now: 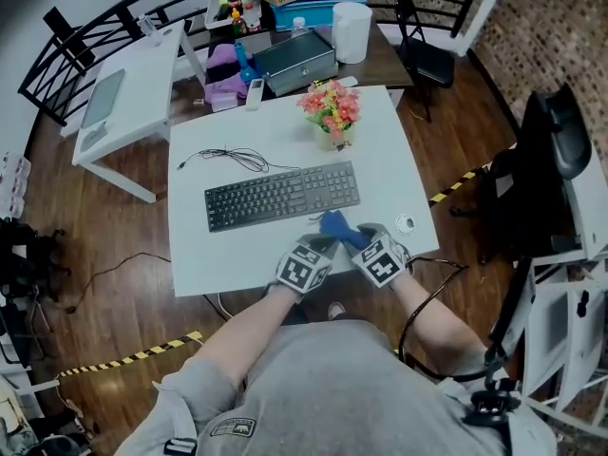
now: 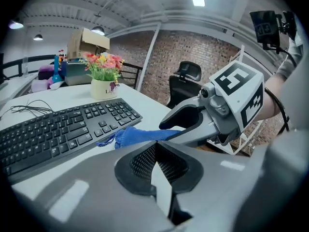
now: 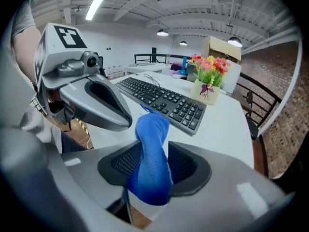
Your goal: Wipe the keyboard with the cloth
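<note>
A black keyboard point(image 1: 282, 196) lies across the middle of the white table point(image 1: 389, 160). Just in front of its right end is a blue cloth point(image 1: 337, 224). My right gripper point(image 1: 354, 237) stands open, and the cloth point(image 3: 152, 153) hangs loosely between its parted pads down to the tabletop near the keyboard point(image 3: 161, 98). My left gripper point(image 1: 320, 242) is close beside it on the left, shut with nothing in it point(image 2: 154, 166). In the left gripper view the cloth point(image 2: 140, 135) trails from the right gripper's tip to the keyboard's point(image 2: 58, 129) front edge.
A pot of flowers point(image 1: 331, 112) stands behind the keyboard's right end, and its cable point(image 1: 228, 157) loops at the back left. A small round white object point(image 1: 407, 223) lies near the table's right edge. A black office chair point(image 1: 560, 179) is at the right, a second white table point(image 1: 123, 93) at the left.
</note>
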### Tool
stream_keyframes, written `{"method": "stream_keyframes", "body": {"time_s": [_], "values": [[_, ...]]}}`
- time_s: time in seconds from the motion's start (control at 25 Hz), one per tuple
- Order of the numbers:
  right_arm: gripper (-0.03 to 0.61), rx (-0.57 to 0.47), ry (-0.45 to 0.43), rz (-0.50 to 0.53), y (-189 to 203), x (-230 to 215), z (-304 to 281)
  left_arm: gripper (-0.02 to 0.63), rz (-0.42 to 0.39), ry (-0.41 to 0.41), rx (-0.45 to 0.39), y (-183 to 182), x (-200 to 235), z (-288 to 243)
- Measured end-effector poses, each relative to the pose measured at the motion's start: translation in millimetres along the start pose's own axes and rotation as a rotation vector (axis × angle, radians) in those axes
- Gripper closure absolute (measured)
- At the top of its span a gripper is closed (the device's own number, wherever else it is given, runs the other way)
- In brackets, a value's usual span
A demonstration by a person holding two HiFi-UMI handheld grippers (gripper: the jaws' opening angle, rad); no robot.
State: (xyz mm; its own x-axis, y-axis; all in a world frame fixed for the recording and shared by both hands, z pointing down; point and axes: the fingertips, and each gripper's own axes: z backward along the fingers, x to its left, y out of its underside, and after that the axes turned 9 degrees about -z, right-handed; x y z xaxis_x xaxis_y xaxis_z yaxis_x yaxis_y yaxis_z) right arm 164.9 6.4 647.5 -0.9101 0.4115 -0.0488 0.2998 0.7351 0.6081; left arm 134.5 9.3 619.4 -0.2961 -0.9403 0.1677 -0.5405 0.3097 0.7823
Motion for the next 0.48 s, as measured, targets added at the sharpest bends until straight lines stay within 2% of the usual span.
{"method": "stream_keyframes", "body": {"time_s": [0.16, 0.28, 0.48], "values": [[0.375, 0.083, 0.002, -0.008, 10, -3, -22, 0.623, 0.019, 0.026, 0.032, 11, 9, -13], [0.448, 0.104, 0.011, -0.008, 12, -1, -29, 0.624, 0.039, 0.042, 0.032, 17, 14, -16], [0.465, 0.068, 0.02, 0.021, -15, 10, -26, 0.623, 0.053, 0.019, -0.009, 13, 30, 2]]}}
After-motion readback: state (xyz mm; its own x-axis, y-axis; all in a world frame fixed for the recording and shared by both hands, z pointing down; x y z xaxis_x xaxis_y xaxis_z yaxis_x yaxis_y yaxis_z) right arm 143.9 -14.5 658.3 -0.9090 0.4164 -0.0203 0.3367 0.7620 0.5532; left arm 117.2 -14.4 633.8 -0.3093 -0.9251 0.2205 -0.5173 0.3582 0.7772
